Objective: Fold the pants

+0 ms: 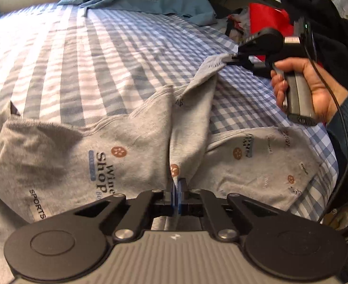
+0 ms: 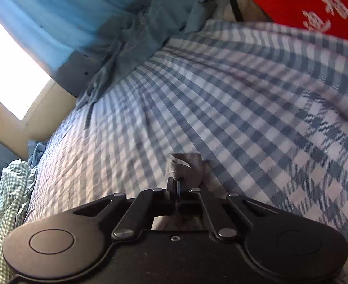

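The gray pants (image 1: 55, 151) lie spread on the checked bed (image 1: 103, 59), mostly left of and ahead of the left gripper (image 1: 177, 187), whose jaws are clamped on a fold. Farther right, the right gripper (image 1: 233, 58) pinches a lifted corner, held by a hand (image 1: 316, 87).

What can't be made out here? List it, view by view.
- Left wrist: the gray pants run off the left and bottom edges, so their full outline is unknown.
- Left wrist: the right gripper is motion-blurred.
- Right wrist: only a tuft of pants shows; the gripper body hides the rest.
- Left gripper: the pinched fabric behind its body is hidden.
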Demonstrator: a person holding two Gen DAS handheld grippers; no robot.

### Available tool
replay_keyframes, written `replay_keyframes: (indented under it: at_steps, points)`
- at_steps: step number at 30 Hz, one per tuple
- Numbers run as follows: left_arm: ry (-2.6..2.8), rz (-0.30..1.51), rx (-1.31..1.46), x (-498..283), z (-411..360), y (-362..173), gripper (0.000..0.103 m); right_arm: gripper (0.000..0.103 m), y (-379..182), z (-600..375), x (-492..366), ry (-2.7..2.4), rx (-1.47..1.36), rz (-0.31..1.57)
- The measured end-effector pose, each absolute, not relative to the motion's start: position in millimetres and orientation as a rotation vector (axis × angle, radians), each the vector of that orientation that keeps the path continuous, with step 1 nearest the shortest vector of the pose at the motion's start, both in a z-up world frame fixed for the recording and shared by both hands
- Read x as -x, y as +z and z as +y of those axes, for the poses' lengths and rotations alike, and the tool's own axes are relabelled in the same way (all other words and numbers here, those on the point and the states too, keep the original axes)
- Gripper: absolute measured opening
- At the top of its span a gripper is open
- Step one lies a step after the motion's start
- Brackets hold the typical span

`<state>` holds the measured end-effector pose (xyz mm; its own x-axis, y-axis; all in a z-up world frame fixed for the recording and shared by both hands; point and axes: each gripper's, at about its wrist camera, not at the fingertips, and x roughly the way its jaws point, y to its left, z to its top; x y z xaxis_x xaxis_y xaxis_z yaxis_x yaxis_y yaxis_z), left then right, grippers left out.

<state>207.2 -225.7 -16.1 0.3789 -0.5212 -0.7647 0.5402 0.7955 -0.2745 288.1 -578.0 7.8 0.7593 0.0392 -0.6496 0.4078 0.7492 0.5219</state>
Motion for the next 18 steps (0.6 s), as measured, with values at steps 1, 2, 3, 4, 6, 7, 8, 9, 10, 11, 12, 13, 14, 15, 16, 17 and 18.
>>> replay_keyframes:
  at_steps: [1, 2, 3, 4, 6, 7, 8, 9, 10, 11, 12, 13, 14, 15, 16, 17, 18]
  points:
    - [-0.677, 0.936, -0.049, -203.0, -227.6, -10.2, 0.0, 0.0, 19.1, -578.8, -284.9, -0.202, -0.681, 0.672]
    - [-0.674, 0.9, -0.081, -198.0, -229.7, -4.1, 0.0, 0.0, 34.9, -580.4, -279.7, -0.181, -0.648, 0.647]
    - [-0.673, 0.854, -0.12, -190.3, -232.4, 1.7, 0.0, 0.0, 49.6, -582.1, -272.1, -0.161, -0.615, 0.622]
    - [-0.678, 0.814, -0.157, -182.6, -235.4, 7.7, 0.0, 0.0, 65.9, -584.3, -261.4, -0.139, -0.578, 0.596]
    - [-0.697, 0.732, -0.24, -165.0, -242.1, 18.6, 0.0, 0.0, 95.4, -592.7, -227.3, -0.103, -0.516, 0.534]
    - [-0.71, 0.697, -0.283, -155.6, -245.7, 21.9, 0.0, 0.0, 104.5, -598.2, -206.9, -0.097, -0.497, 0.508]
    - [-0.721, 0.664, -0.325, -146.2, -248.2, 22.4, 0.0, 0.0, 109.6, -604.7, -184.4, -0.095, -0.488, 0.486]
    - [-0.739, 0.627, -0.381, -135.6, -253.6, 21.5, 0.0, 0.0, 109.6, -613.0, -159.2, -0.103, -0.492, 0.471]
    - [-0.755, 0.596, -0.433, -125.6, -257.3, 17.8, 0.0, 0.0, 104.3, -621.2, -134.5, -0.119, -0.503, 0.464]
    - [-0.775, 0.572, -0.49, -113.5, -259.9, 12.5, 0.0, 0.0, 94.8, -627.2, -112.5, -0.144, -0.505, 0.469]
    - [-0.794, 0.559, -0.543, -103.6, -264.3, 5.1, 0.0, 0.0, 83.0, -631.4, -92.7, -0.177, -0.492, 0.479]
    - [-0.806, 0.555, -0.586, -96.7, -268.2, -2.7, 0.0, 0.0, 68.2, -634.5, -75.2, -0.21, -0.471, 0.499]
    - [-0.813, 0.557, -0.627, -89.4, -273.6, -11.8, 0.0, 0.0, 54.1, -637.3, -61.8, -0.232, -0.469, 0.518]
    - [-0.813, 0.557, -0.66, -83.6, -277.5, -19.6, 0.0, 0.0, 36.0, -640.6, -46.4, -0.25, -0.494, 0.535]
    - [-0.807, 0.552, -0.69, -76.8, -279.5, -26.4, 0.0, 0.0, 20.6, -643.2, -35.2, -0.268, -0.52, 0.547]
    - [-0.8, 0.542, -0.711, -72.9, -282.2, -30.9, 0.0, 0.0, 9.6, -644.3, -27.2, -0.28, -0.533, 0.55]
    - [-0.789, 0.526, -0.733, -67.3, -281.8, -35.8, 0.0, 0.0, 0.1, -643.5, -21.0, -0.292, -0.531, 0.549]
